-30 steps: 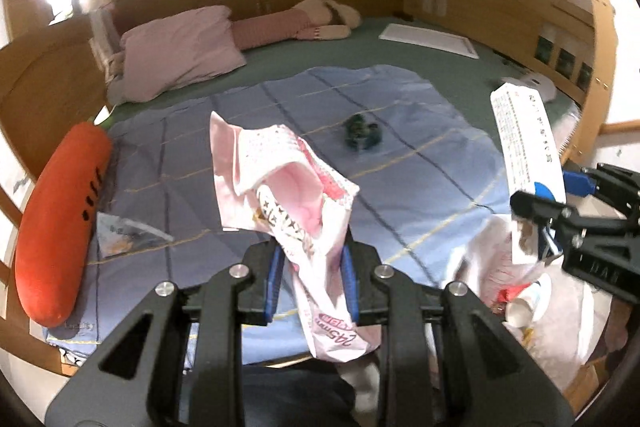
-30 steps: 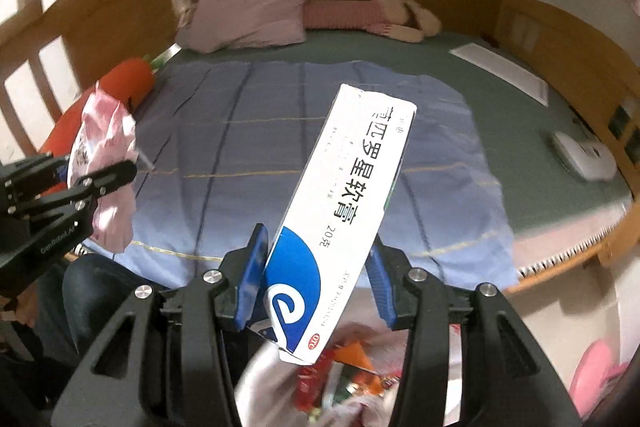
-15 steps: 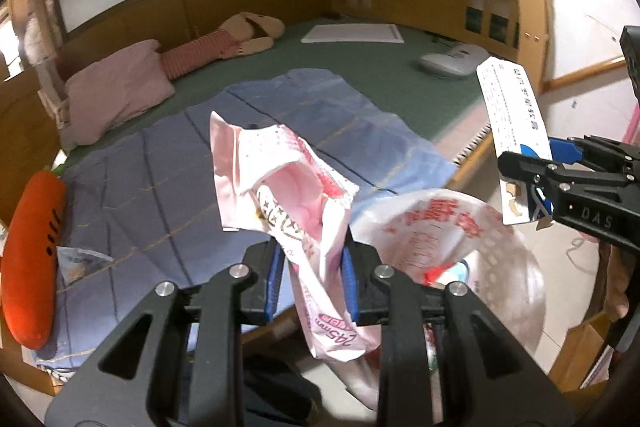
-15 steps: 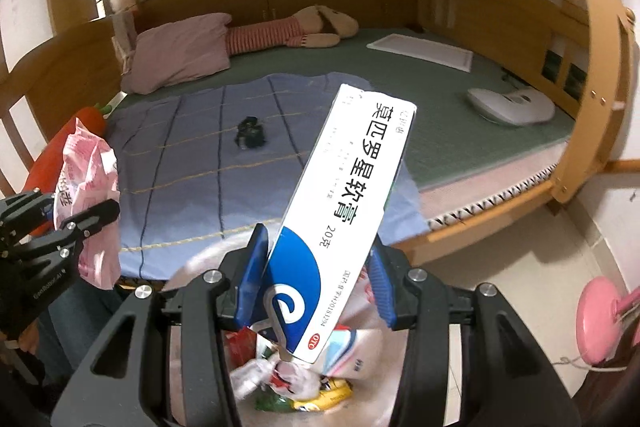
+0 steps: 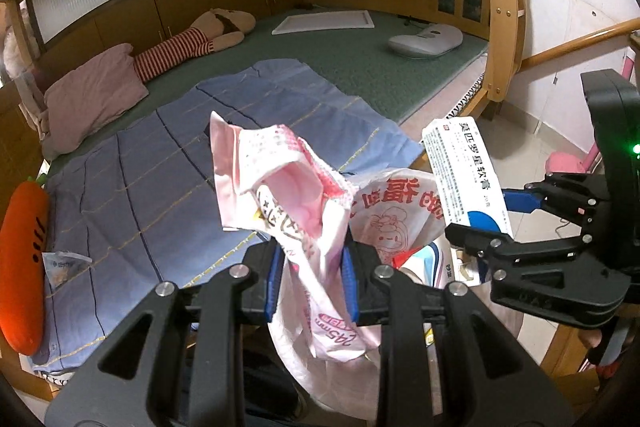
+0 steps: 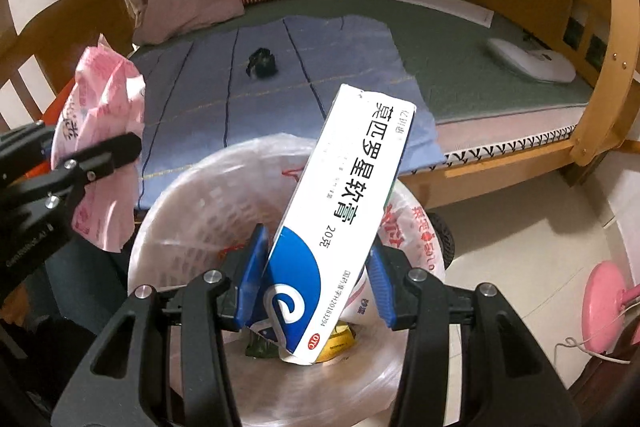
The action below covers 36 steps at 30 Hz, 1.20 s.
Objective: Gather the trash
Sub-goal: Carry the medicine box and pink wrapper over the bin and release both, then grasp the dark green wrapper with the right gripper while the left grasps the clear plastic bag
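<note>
My left gripper point(image 5: 310, 277) is shut on a crumpled pink-and-white plastic wrapper point(image 5: 288, 195), held beside the bed; the wrapper also shows in the right wrist view point(image 6: 100, 131). My right gripper point(image 6: 316, 291) is shut on a white-and-blue medicine box point(image 6: 344, 219), held upright over a white bin lined with a printed plastic bag point(image 6: 200, 219). The box also shows in the left wrist view point(image 5: 464, 179), right of the bag point(image 5: 396, 211). Wrappers lie inside the bin point(image 6: 340, 339).
A blue checked blanket point(image 6: 280, 79) covers the green bed mat; a small dark object point(image 6: 262, 63) lies on it. A clear wrapper point(image 5: 64, 263) lies by an orange carrot pillow point(image 5: 22, 267). A wooden bed post point(image 6: 600, 107) and a pink object point(image 6: 604, 307) stand at right.
Both grippers have swung right, away from the bed and over the bin. The bin's open bag now sits directly beneath the box. Both grips are unchanged.
</note>
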Motion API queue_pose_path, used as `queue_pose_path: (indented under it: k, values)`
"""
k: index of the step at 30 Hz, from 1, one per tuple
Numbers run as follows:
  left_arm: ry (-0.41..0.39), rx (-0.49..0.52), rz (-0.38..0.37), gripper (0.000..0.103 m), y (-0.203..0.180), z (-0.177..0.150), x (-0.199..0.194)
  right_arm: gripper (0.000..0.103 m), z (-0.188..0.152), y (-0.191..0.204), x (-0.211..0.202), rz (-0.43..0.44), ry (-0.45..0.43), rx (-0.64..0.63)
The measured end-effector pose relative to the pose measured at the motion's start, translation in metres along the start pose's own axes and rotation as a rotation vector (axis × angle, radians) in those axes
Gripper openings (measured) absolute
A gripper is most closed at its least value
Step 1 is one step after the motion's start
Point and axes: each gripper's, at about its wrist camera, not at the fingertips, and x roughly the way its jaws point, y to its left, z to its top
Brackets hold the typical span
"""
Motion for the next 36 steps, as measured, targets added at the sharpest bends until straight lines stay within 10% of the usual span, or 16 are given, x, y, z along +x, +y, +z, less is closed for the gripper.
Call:
queue_pose_path:
  k: [4,24,27,31,36]
  values:
    - [0.010,-0.003,-0.007,0.026,-0.002,-0.002,0.003,0.084,-0.002,0.000,-0.013,-0.050,-0.064,-0.004]
    - [0.110,0.048,-0.185,0.026,-0.030,-0.016,0.035,0.084,0.004,-0.044,-0.038,-0.134,-0.174,0.205]
    - [0.129,0.065,-0.240,0.038,-0.037,-0.021,0.042,0.084,0.005,-0.045,-0.034,-0.146,-0.172,0.206]
    - [0.109,0.051,-0.286,0.083,-0.035,-0.022,0.042,0.084,0.007,-0.045,-0.031,-0.155,-0.160,0.213]
    - [0.084,-0.012,-0.265,0.088,-0.012,-0.018,0.045,0.084,0.017,-0.040,-0.020,-0.157,-0.139,0.215]
